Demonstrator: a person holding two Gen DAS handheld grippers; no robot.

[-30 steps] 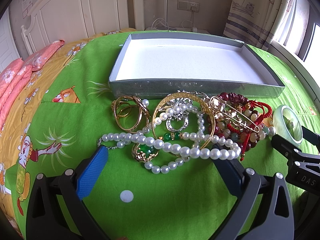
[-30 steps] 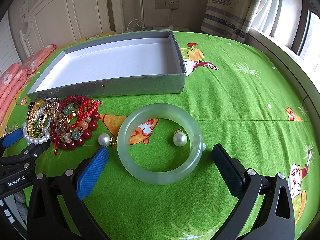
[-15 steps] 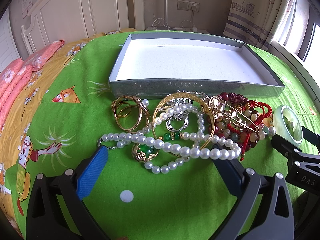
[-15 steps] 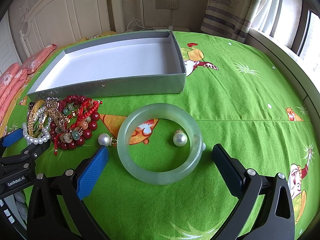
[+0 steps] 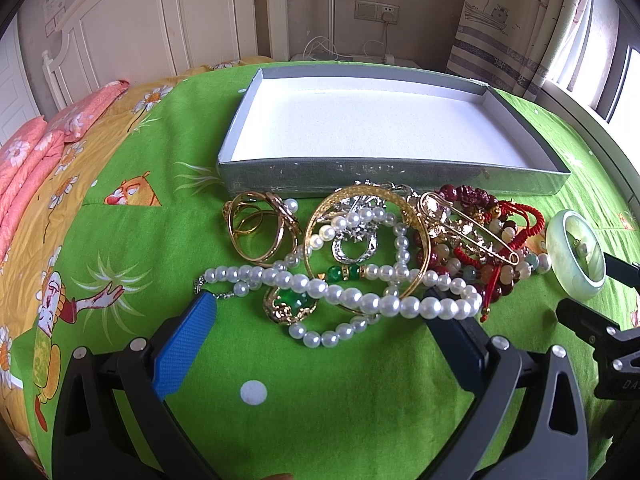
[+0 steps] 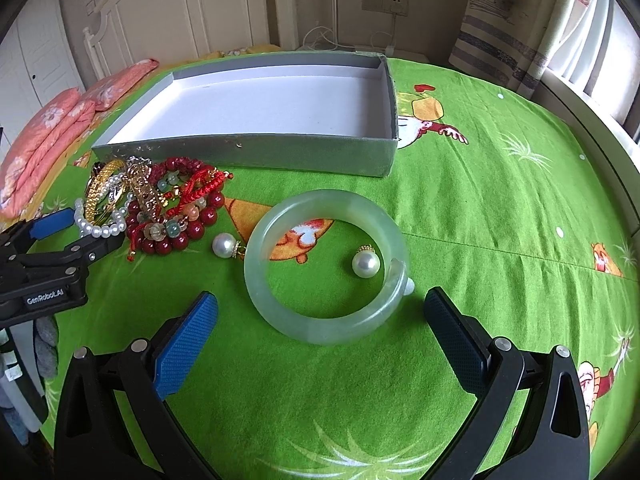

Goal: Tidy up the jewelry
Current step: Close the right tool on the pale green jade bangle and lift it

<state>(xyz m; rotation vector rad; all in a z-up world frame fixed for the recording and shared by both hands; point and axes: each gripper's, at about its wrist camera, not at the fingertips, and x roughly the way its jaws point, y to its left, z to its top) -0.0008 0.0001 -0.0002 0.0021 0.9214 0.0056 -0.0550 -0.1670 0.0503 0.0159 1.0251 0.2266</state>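
Jewelry pile (image 5: 384, 256) lies on the green bedspread (image 5: 320, 380), just in front of the near wall of the grey box (image 5: 392, 172): a pearl necklace (image 5: 360, 300), gold rings (image 5: 258, 230), a gold bangle (image 5: 416, 232), a green-stone pendant (image 5: 290, 302), red bead bracelets (image 6: 176, 216), all tangled together

To the right of the pile, also in front of the box: a jade bangle (image 6: 326, 266) flat on the cloth, one pearl earring (image 6: 366, 262) inside its ring, a second pearl earring (image 6: 224, 245) touching its outer left edge

Box interior is white and bare; nothing is in it yet

Left gripper (image 5: 320, 320): jaws wide, empty, tips at the near edge of the pearl necklace

Right gripper (image 6: 320, 316): jaws wide, empty, straddling the near side of the jade bangle without touching it

Progress estimate: sorting not started. Every piece is still outside the box; all transfers are left to do

Likely first picks: the necklace for the left, the bangle for the right
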